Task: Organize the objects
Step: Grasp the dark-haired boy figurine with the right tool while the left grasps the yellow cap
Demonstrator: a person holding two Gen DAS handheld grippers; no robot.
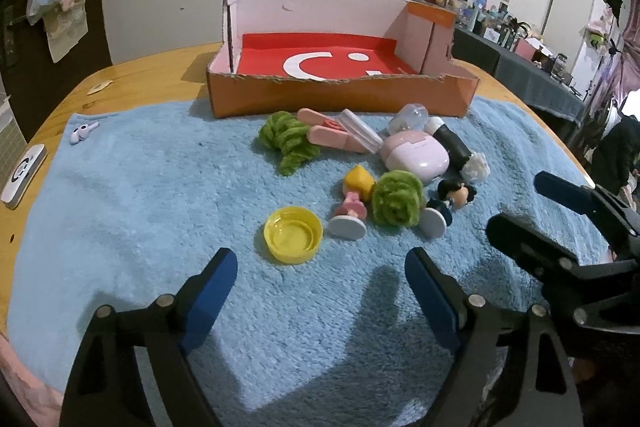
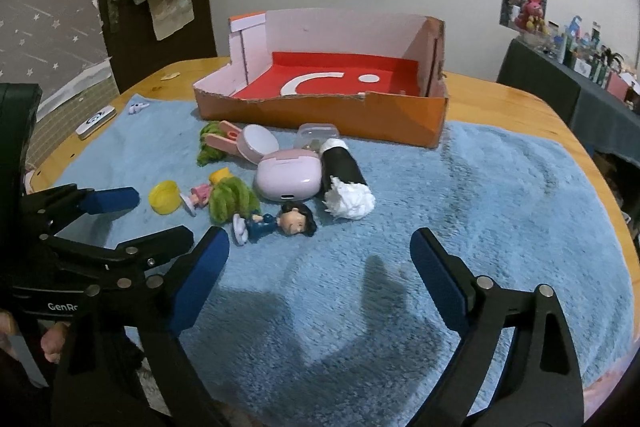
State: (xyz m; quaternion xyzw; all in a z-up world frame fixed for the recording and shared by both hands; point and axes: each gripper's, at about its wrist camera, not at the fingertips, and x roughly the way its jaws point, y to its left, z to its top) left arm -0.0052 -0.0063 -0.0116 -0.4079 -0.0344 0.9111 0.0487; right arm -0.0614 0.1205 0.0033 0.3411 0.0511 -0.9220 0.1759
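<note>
A round wooden table (image 1: 152, 67) stands against a white wall, with a cluttered shelf far right. A blue fleece towel (image 1: 160, 207) covers most of it; an orange cardboard box (image 1: 340, 95) with a red floor sits at its far edge. Just in front lie the toys: pink earbud case (image 1: 414, 155), green yarn pompom (image 1: 398, 203), two figurines, yellow bottle cap (image 1: 293, 234). Left gripper (image 1: 320, 291) and right gripper (image 2: 320, 267) hover near, jaws wide apart, empty.
</note>
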